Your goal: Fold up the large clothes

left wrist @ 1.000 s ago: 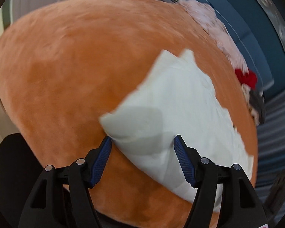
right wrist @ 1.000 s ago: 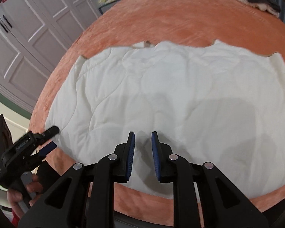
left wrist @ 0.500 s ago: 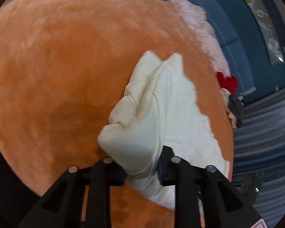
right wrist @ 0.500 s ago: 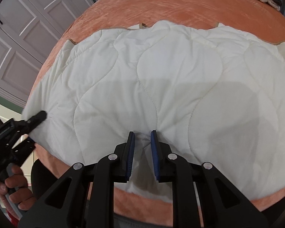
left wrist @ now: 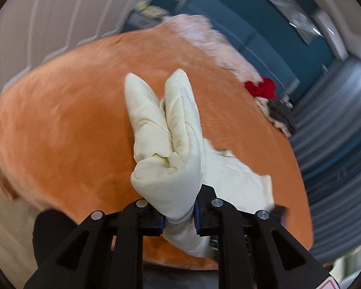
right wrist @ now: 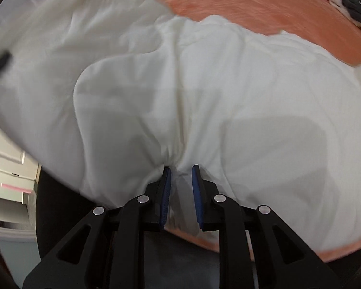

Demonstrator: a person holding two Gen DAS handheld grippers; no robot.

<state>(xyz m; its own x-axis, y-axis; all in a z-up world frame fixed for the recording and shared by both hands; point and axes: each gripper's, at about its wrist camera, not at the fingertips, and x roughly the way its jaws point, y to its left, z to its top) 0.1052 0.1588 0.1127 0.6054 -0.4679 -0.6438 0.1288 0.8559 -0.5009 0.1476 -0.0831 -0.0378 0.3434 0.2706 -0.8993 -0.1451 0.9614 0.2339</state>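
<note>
Bare orange bed cover lies open to the left of the bunched white quilt. Along the far right edge, a pink fluffy garment, red cloth and grey clothes block passage.

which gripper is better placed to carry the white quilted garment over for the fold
Left. The left gripper is shut on a bunched corner of the white quilted garment; the right gripper pinches its near edge.
</note>
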